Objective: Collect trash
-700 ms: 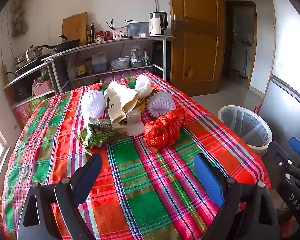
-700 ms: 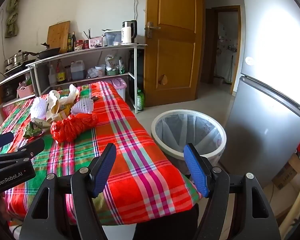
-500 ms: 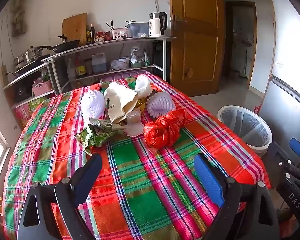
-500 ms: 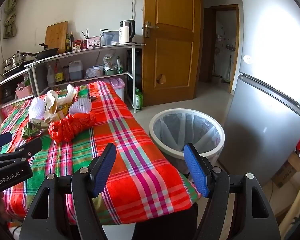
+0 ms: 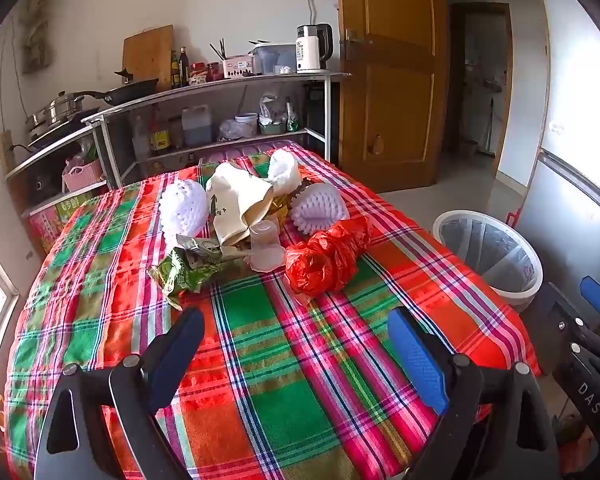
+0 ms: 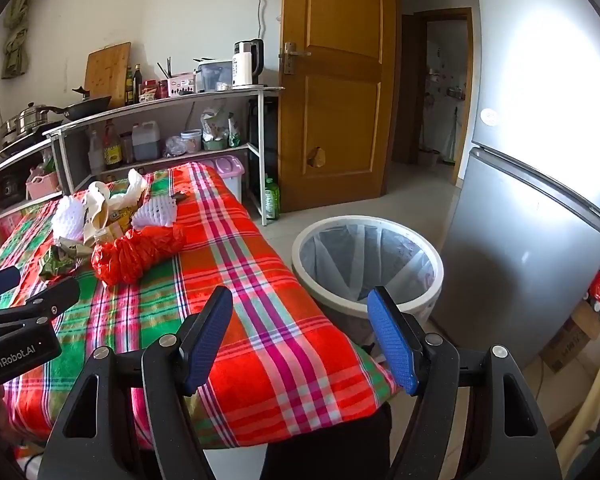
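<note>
A pile of trash lies mid-table on the plaid tablecloth [image 5: 292, 364]: a crumpled red plastic bag [image 5: 328, 256], a green wrapper [image 5: 184, 272], a clear plastic cup [image 5: 265, 236], a beige paper bag [image 5: 236, 200] and white foam fruit nets [image 5: 184, 206]. The red bag [image 6: 136, 252] also shows in the right wrist view. A white trash bin [image 6: 366, 262] with a liner stands on the floor right of the table. My left gripper [image 5: 296, 352] is open and empty over the near table. My right gripper [image 6: 304, 336] is open and empty over the table's right corner.
A metal shelf unit [image 5: 220, 120] with pots, bottles and a kettle stands behind the table. A wooden door [image 6: 336, 92] is at the back. A silver fridge [image 6: 540, 208] stands right of the bin. A cardboard box [image 6: 572, 336] sits by the fridge.
The right wrist view has shifted slightly, so the table and bin sit a little further left. The left gripper has not moved. Both stay open.
</note>
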{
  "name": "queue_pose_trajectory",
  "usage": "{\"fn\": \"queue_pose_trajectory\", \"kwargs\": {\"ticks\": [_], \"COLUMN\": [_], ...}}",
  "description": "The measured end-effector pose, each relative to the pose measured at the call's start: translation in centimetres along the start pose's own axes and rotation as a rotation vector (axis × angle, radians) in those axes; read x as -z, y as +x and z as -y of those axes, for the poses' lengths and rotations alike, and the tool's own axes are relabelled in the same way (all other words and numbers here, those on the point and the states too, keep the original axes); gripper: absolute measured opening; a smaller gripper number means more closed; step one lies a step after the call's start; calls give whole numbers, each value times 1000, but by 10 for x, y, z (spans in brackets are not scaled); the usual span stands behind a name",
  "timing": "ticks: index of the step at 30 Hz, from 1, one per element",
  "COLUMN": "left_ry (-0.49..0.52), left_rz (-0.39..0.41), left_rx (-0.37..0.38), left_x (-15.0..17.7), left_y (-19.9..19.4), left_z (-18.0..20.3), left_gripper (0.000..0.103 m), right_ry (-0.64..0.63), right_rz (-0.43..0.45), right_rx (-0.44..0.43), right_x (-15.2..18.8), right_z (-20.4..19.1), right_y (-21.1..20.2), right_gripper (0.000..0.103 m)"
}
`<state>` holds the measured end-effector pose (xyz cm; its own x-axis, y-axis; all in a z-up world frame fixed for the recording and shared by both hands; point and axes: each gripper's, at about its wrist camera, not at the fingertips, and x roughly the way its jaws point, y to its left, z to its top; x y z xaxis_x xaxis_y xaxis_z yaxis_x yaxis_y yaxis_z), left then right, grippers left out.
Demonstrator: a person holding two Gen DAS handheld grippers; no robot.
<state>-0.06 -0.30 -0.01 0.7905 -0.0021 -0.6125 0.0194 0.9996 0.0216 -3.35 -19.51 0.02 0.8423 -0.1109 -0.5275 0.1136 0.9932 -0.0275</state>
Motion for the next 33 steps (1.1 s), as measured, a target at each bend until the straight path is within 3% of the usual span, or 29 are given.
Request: {"fn": "queue_pose_trajectory", "kwargs": {"ticks": [33], "left_ry": [-8], "left_rz": [-9], "left_rx": [2], "left_x": [0], "left_y": [2], "left_z": [-5], "left_gripper": [94], "right_ry": [2], "right_rz": [-8], "right_rx": [6], "right_x": [1], "right_z": [-2], "right_y": [3], "right_gripper": [70]}}
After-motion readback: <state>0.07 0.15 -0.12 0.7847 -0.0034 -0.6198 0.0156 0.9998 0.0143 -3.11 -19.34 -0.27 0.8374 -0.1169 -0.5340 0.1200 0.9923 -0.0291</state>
